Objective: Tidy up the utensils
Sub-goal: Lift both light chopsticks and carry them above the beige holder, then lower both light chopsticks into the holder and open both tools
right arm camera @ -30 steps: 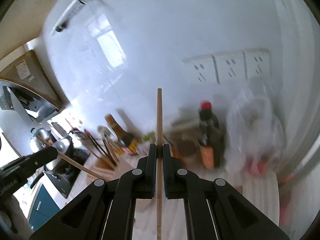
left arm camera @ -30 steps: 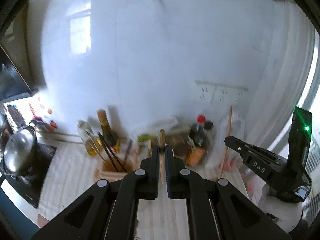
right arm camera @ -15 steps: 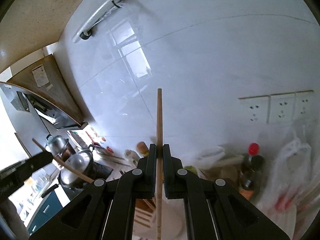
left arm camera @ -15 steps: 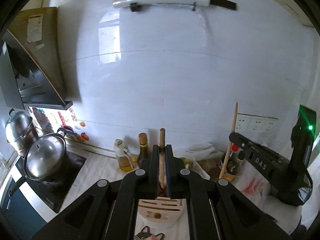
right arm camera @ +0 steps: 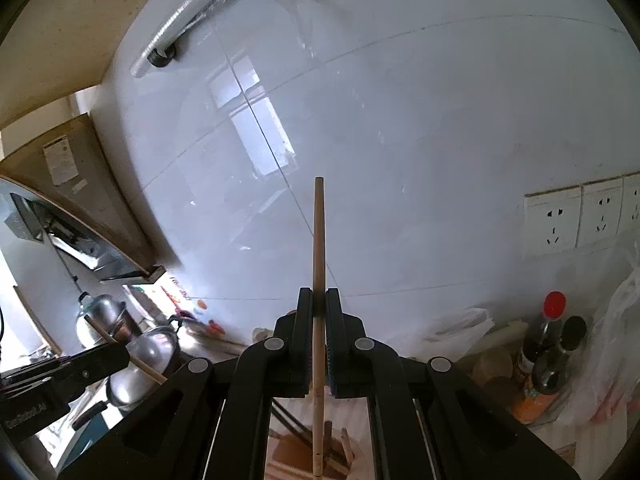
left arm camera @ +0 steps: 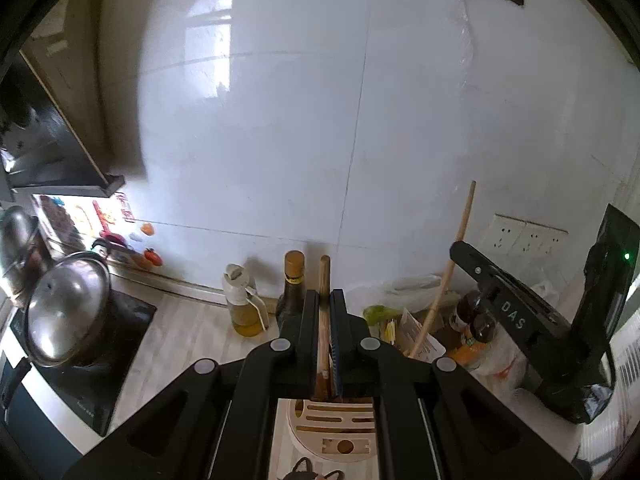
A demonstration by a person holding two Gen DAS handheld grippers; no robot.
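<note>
My left gripper (left arm camera: 324,300) is shut on a wooden utensil handle (left arm camera: 324,276) that stands upright between its fingers, above a round wooden utensil holder with slots (left arm camera: 336,428). My right gripper (right arm camera: 319,300) is shut on a long thin wooden stick (right arm camera: 319,240), held upright above a wooden holder with dark chopsticks (right arm camera: 304,452). The right gripper (left arm camera: 516,320) with its stick (left arm camera: 452,268) shows at the right of the left wrist view. The left gripper (right arm camera: 60,380) shows at the lower left of the right wrist view.
A steel pot with lid (left arm camera: 64,312) sits on a black cooktop (left arm camera: 100,360) at left. An oil bottle (left arm camera: 242,304), a dark bottle (left arm camera: 292,292), sauce bottles (right arm camera: 548,348) and plastic bags (right arm camera: 616,340) line the white tiled wall. Wall sockets (right arm camera: 580,216) are at right.
Both grippers have risen and tilted up, still gripping their utensils. The holder now sits lower in both views and more of the wall shows.
</note>
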